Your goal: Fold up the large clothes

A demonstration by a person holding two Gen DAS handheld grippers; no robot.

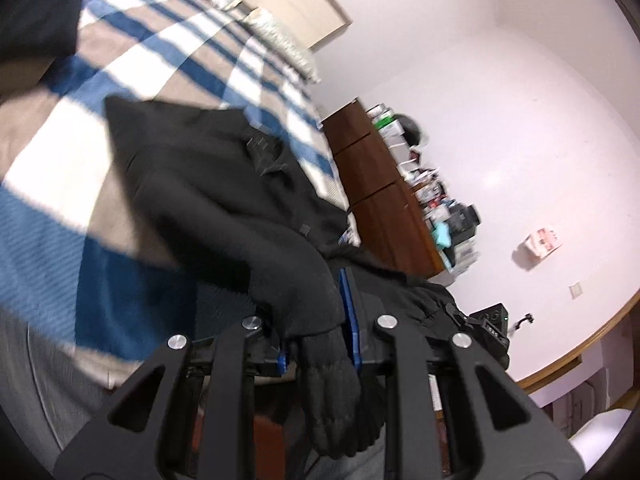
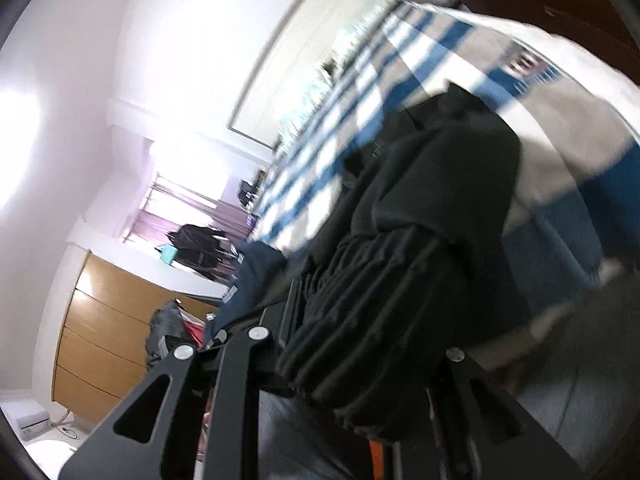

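A large black jacket point(image 1: 224, 184) with a collar and a knitted cuff hangs lifted over the striped bed. My left gripper point(image 1: 316, 312) is shut on a bunch of the black fabric, and the ribbed cuff point(image 1: 332, 404) dangles below the blue pads. In the right wrist view the same black jacket point(image 2: 436, 184) drapes over my right gripper point(image 2: 360, 320), which is shut on its ribbed hem point(image 2: 360, 332); the cloth hides the right finger.
A blue, white and beige striped blanket point(image 1: 132, 60) covers the bed under the jacket. A dark wooden dresser point(image 1: 372, 184) with clutter on top stands by the pink wall. A light wooden chest of drawers point(image 2: 104, 332) and a black bag point(image 2: 196, 244) show in the right wrist view.
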